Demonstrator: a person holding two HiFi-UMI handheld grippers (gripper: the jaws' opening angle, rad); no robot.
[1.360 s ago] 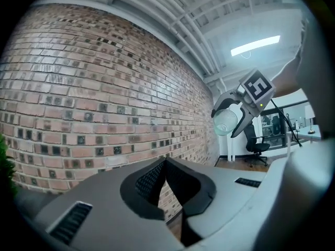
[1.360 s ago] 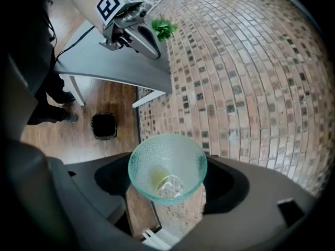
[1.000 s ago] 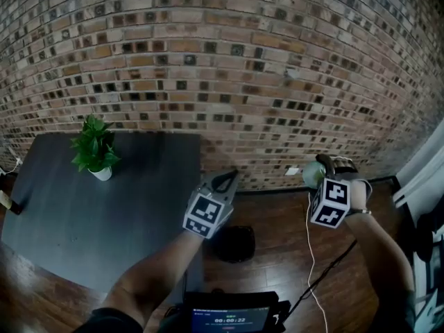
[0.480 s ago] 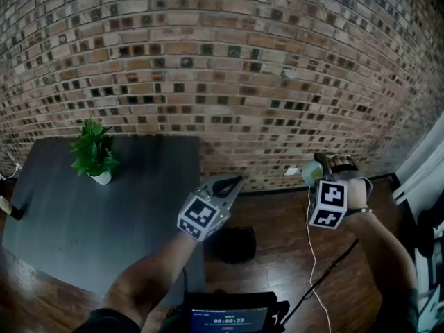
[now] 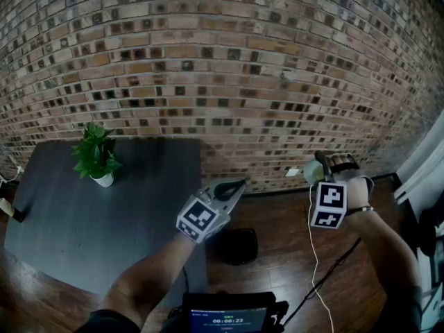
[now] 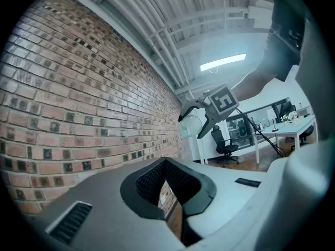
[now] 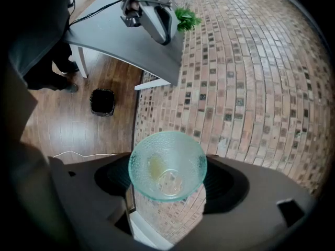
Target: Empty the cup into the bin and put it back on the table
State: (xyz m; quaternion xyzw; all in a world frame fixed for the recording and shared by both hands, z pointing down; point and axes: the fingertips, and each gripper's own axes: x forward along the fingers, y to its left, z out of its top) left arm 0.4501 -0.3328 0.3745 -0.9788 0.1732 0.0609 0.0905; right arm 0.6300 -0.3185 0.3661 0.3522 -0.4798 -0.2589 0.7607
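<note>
Cup: pale-green, dimpled, see-through tumbler (image 7: 167,163), off the table and up in the air between the jaws of the right gripper (image 5: 322,166); mouth faces back toward the gripper body, base points out past the tips
Contents: yellowish patch on the inner wall; loose or stuck, I cannot tell
Handling: probably light, thin plastic; stiff enough to carry, likely to flex or squirt out under a hard squeeze; the taper would let it slide toward its narrow end, so mid-wall, one pad on each side, looks like the safest hold
Right gripper: clamped on the cup, jaws spread wide around its wall
Bin: small and black (image 7: 102,101), on the wood floor, below and well to the left of these jaws; the cup isn't over it yet
Left gripper: (image 6: 166,163) jaws closed together with nothing between them, raised to the left, above the bin
Table: dark top (image 5: 83,220), left of both grippers, carrying a potted plant (image 5: 96,152)
Backdrop: brick wall (image 5: 229,61) beyond the tips
</note>
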